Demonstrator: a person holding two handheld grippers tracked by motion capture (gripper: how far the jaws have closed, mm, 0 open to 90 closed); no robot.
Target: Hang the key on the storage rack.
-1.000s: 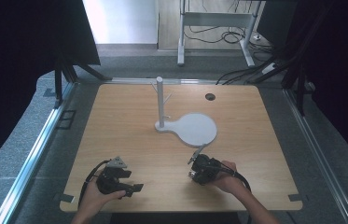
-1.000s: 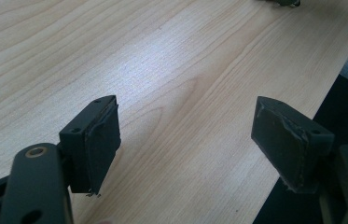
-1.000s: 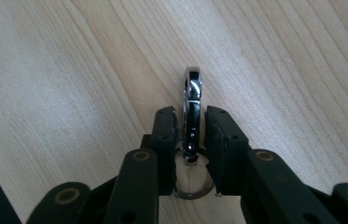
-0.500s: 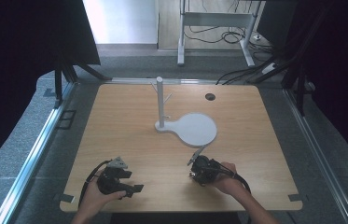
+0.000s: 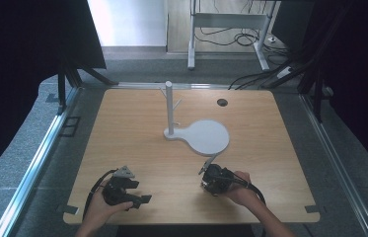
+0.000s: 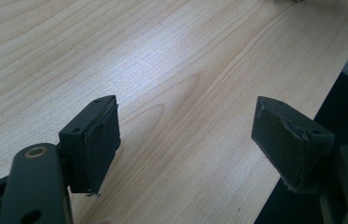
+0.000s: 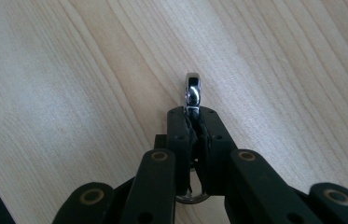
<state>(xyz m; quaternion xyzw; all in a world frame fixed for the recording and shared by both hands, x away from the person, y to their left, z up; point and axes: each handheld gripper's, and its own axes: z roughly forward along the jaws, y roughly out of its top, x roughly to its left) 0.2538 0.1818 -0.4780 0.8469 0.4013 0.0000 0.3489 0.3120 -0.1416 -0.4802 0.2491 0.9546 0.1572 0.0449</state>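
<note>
Two hand-held black grippers near the desk's front edge: the right gripper [image 5: 210, 170], nearer the white round-based peg stand [image 5: 199, 133], clamps a slim chrome metal piece [image 7: 192, 92] projecting forward along its jaws towards that stand, while the left gripper [image 6: 185, 135] hovers wide open, holding nothing.

Shiny metal ring in the right gripper

The ring [image 7: 192, 91] is standing edge-on, pinched between the right gripper [image 7: 193, 114] jaws, poking out above the near-right bench [image 7: 69, 70].

Metal piece [image 7: 192, 92] mostly hidden inside right claw [image 7: 193, 114]
</note>
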